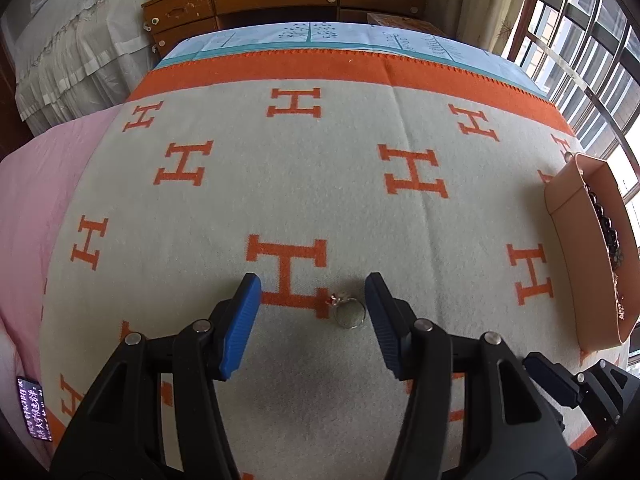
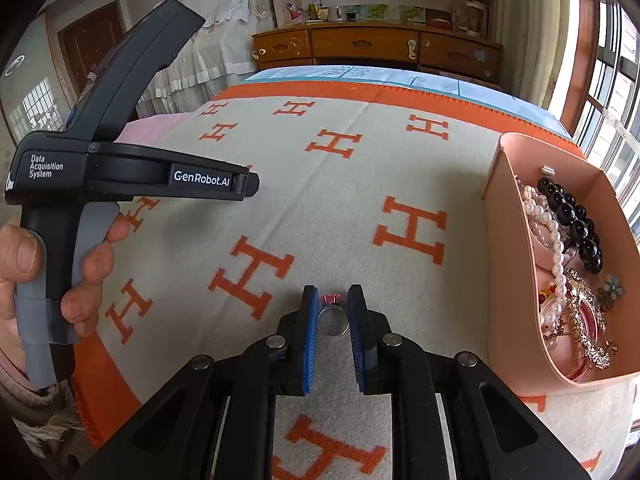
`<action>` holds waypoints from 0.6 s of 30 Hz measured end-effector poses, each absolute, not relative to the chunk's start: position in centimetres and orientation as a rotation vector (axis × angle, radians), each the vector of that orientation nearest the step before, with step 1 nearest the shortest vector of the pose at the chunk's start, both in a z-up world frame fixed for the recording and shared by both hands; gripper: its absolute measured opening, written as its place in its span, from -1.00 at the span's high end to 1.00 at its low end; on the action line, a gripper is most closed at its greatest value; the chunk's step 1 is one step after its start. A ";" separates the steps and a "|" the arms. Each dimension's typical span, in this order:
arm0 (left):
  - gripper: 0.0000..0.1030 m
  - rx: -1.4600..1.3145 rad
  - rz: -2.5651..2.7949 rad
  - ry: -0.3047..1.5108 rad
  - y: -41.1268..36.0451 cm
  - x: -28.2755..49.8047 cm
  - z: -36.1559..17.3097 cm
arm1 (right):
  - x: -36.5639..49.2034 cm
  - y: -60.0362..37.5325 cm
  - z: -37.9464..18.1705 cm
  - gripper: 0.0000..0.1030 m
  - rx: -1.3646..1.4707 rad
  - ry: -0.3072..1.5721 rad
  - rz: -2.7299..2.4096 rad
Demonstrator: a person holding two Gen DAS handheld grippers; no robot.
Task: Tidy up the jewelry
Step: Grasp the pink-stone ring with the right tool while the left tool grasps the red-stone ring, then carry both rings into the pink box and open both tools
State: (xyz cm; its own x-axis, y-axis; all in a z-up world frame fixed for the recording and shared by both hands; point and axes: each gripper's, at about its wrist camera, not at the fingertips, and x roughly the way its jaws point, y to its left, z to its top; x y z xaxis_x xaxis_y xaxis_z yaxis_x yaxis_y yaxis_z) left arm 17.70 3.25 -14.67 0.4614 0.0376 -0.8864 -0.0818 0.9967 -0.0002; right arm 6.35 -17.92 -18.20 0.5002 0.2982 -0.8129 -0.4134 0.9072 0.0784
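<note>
While ring: my right gripper (image 2: 333, 312) pinches the ring (image 2: 332, 321) narrow, low on the blanket (image 2: 360, 184).
Left gripper (image 1: 313, 300): half wide, empty.
Box (image 2: 516, 280): at 3 o'clock.
Advice: I'd lift straight, then release over the box.

Bright window (image 1: 592, 52) daylight, sharp focus, strong fisheye edge distortion

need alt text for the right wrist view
The right claw is shut on a silver ring with a pink stone, on an orange-H blanket. A pink box of pearl and black-bead jewelry sits right; a hand holds the left claw's handle.
</note>
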 end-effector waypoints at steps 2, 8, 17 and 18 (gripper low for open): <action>0.05 -0.051 0.066 1.090 3.4 17.6 -14.7 | 6.3 -18.0 -18.2 0.72 -0.125 0.956 0.433; 0.68 -0.047 0.053 1.077 3.2 17.2 -14.5 | 6.2 -18.0 -18.1 0.72 -0.117 0.960 0.429; 0.90 -0.108 0.034 1.058 3.7 16.2 -14.1 | 6.0 -18.0 -17.7 0.73 -0.112 0.956 0.426; 0.90 -0.106 0.028 1.055 3.6 16.0 -14.0 | 5.8 -18.0 -17.4 0.74 -0.108 0.949 0.427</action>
State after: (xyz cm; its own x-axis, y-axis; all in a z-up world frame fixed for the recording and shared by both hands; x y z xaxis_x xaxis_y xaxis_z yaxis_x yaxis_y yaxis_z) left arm 16.02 3.55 -13.98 0.4930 -0.0274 -0.8696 -0.0740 0.9946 -0.0733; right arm 5.83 -17.98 -17.44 0.5060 0.3061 -0.8064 -0.3999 0.9116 0.0950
